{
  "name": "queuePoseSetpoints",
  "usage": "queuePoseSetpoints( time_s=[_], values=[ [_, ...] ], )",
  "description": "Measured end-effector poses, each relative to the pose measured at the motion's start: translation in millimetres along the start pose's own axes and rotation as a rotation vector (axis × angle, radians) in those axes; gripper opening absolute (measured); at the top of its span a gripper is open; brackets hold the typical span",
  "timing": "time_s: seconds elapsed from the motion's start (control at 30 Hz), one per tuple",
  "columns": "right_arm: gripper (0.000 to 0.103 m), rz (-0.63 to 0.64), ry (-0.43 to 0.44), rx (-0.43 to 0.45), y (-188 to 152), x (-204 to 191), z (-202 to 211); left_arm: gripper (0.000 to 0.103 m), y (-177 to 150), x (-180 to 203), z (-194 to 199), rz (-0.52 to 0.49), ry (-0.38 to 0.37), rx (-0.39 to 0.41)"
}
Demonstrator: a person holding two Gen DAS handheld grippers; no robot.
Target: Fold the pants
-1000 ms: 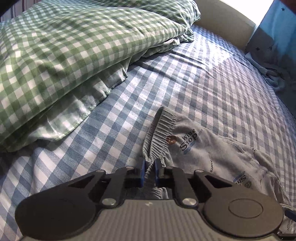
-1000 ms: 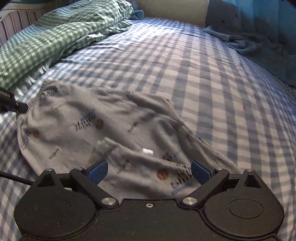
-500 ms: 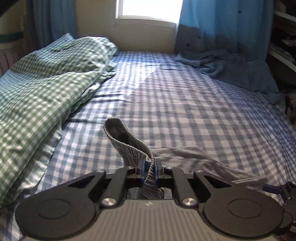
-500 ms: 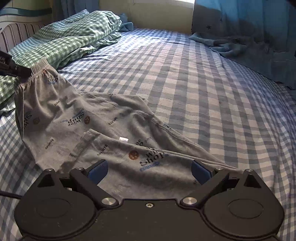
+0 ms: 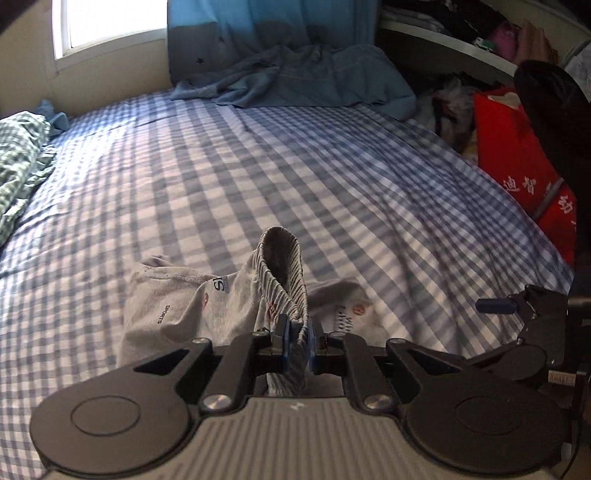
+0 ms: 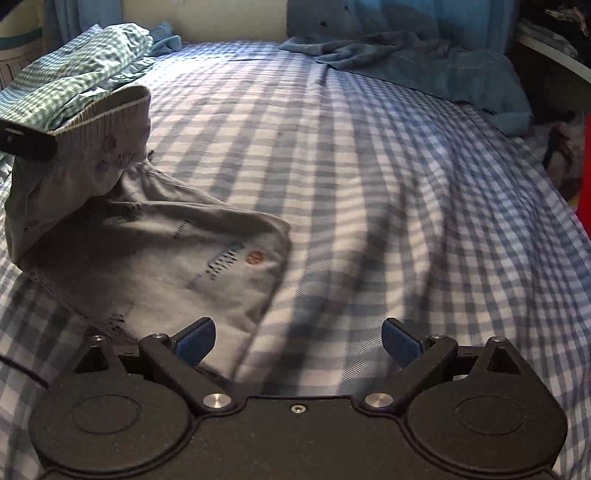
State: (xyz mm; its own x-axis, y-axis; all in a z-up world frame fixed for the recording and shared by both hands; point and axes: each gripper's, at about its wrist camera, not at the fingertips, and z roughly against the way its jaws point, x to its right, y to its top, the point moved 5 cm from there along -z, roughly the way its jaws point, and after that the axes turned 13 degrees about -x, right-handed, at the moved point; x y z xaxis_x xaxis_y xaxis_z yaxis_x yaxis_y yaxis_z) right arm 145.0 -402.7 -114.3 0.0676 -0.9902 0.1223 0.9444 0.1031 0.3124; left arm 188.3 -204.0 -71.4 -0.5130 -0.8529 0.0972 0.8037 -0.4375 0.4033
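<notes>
Left tool (image 5: 298,341) clamps the grey pants' (image 6: 155,251) waistband, lifted off the bed (image 6: 369,166); right tool (image 6: 298,338) gapes, empty.

Blue-and-white checked bed sheet (image 5: 258,155) across the whole bed, striped with sunlight; bright window (image 5: 110,22) in a cream wall at the far end; blue star-print curtain (image 5: 266,33) beside it; crumpled blue blanket (image 5: 314,81) below; green gingham pillow (image 6: 74,62) left; red bag (image 5: 517,147) and cluttered shelf (image 5: 461,48) right.
</notes>
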Motion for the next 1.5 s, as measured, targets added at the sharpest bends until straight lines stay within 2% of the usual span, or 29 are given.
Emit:
queuePoseSetpoints(
  time_s=[0.13,0.3,0.33,0.37,0.43,0.67,0.73,0.8,0.9,0.93,0.97,1.03,1.1,1.13,1.17,1.2,1.23,1.5],
  values=[
    [0.097,-0.025,0.0,-0.016,-7.8,29.3,-6.4,0.011,-9.6,35.1,-40.1,-0.077,0.016,-0.06],
    [0.097,-0.023,0.062,-0.028,3.7,44.8,-17.0,0.016,-25.4,45.3,-74.6,-0.058,0.018,-0.159],
    [0.098,-0.018,0.083,-0.026,8.8,45.4,-18.8,0.026,-27.6,46.5,-75.6,-0.054,0.026,-0.162],
    [0.098,-0.014,0.105,-0.024,14.0,44.8,-19.7,0.043,-30.3,47.2,-75.2,-0.05,0.042,-0.16],
    [0.099,-0.001,0.153,-0.014,25.1,41.4,-20.2,0.055,-33.7,47.9,-71.5,-0.043,0.078,-0.134],
    [0.098,0.039,0.423,-0.001,70.1,16.4,-23.8,0.056,-49.5,50.1,-73.4,-0.051,0.176,-0.151],
    [0.095,0.042,0.497,-0.02,81.0,6.2,-26.3,0.056,-53.3,52.7,-76.1,-0.067,0.191,-0.155],
    [0.086,0.049,0.556,-0.044,90.3,-3.2,-31.1,0.056,-55.8,56.2,-78.6,-0.084,0.201,-0.157],
    [0.073,0.049,0.594,-0.075,100.2,-15.3,-39.2,0.055,-57.1,61.6,-84.4,-0.098,0.215,-0.164],
    [0.071,0.045,0.605,-0.086,103.0,-18.5,-42.7,0.05,-57.4,62.4,-85.2,-0.097,0.213,-0.168],
    [0.067,0.037,0.613,-0.095,104.2,-20.5,-46.3,0.034,-57.9,62.8,-86.7,-0.095,0.211,-0.172],
    [0.059,0.004,0.635,-0.12,106.9,-22.5,-54.3,0.019,-56.1,62.4,-88.9,-0.076,0.203,-0.179],
    [0.041,-0.048,0.662,-0.142,108.4,-20.7,-63.5,0.012,-54.8,60.6,-86.5,-0.047,0.2,-0.174],
    [0.036,-0.077,0.67,-0.149,108.5,-19.0,-66.3,0.011,-54.2,59.7,-84.2,-0.037,0.194,-0.17],
    [0.028,-0.1,0.682,-0.152,108.2,-16.5,-67.6,0.01,-53.7,58.8,-80.5,-0.029,0.188,-0.162],
    [0.015,-0.119,0.698,-0.154,107.1,-14.3,-67.6,0.009,-53.2,58.3,-75.0,-0.025,0.181,-0.15],
    [0.01,-0.133,0.714,-0.151,107.1,-12.2,-66.0,0.009,-52.8,58.2,-69.4,-0.026,0.177,-0.139],
    [0.007,-0.135,0.689,-0.102,102.9,11.9,-29.0,0.009,-52.8,72.5,-41.1,-0.052,0.098,-0.082]
  ],
)
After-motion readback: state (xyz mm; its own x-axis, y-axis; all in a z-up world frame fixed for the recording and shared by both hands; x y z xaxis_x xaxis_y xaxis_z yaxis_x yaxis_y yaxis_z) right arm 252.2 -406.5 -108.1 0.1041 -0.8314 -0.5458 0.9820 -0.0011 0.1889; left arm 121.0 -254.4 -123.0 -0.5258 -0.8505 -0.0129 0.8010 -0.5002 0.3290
